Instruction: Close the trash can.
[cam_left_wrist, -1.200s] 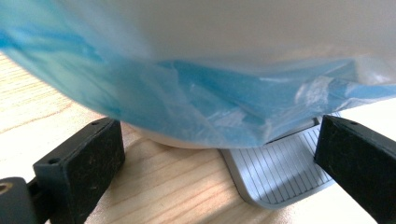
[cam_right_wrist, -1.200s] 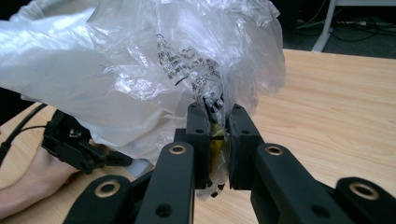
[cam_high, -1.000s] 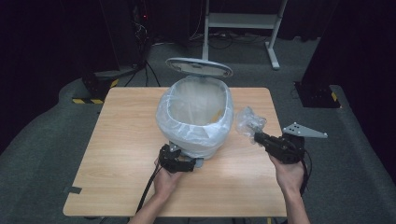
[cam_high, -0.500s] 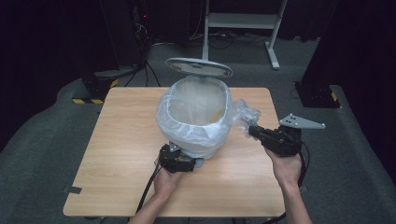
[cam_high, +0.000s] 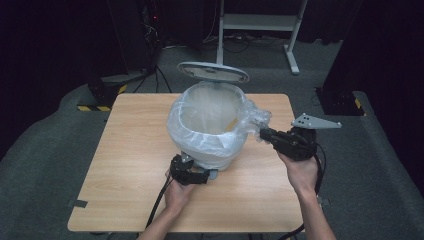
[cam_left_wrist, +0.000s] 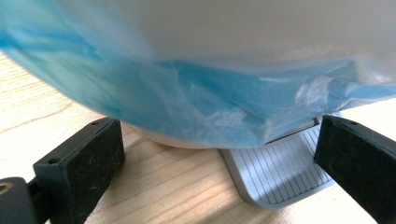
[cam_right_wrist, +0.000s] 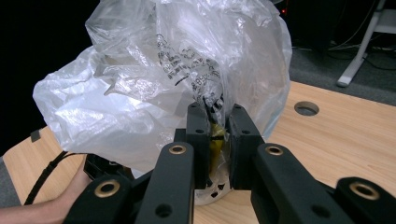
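A white pedal bin (cam_high: 210, 150) stands mid-table with its lid (cam_high: 213, 72) raised at the back. A clear plastic liner bag (cam_high: 200, 115) is folded over its rim. My right gripper (cam_high: 263, 134) is at the bin's right side, shut on a bunched edge of the bag (cam_right_wrist: 177, 74); the film is pinched between its jaws (cam_right_wrist: 218, 135). My left gripper (cam_high: 200, 175) sits low at the bin's front base, open. Its jaws (cam_left_wrist: 219, 158) stand wide apart, with the grey ribbed foot pedal (cam_left_wrist: 280, 168) between them, under the hanging bag (cam_left_wrist: 187, 107).
The wooden table (cam_high: 130, 145) has a round cable hole (cam_right_wrist: 307, 108) near its far side. Behind it on the floor stand a white frame (cam_high: 260, 25) and a black-and-yellow base (cam_high: 100, 95). A dark box (cam_high: 340, 100) sits on the floor at the right.
My right gripper has moved left toward the bin, carrying the bunched bag edge up against the rim. The left gripper has stayed at the pedal.
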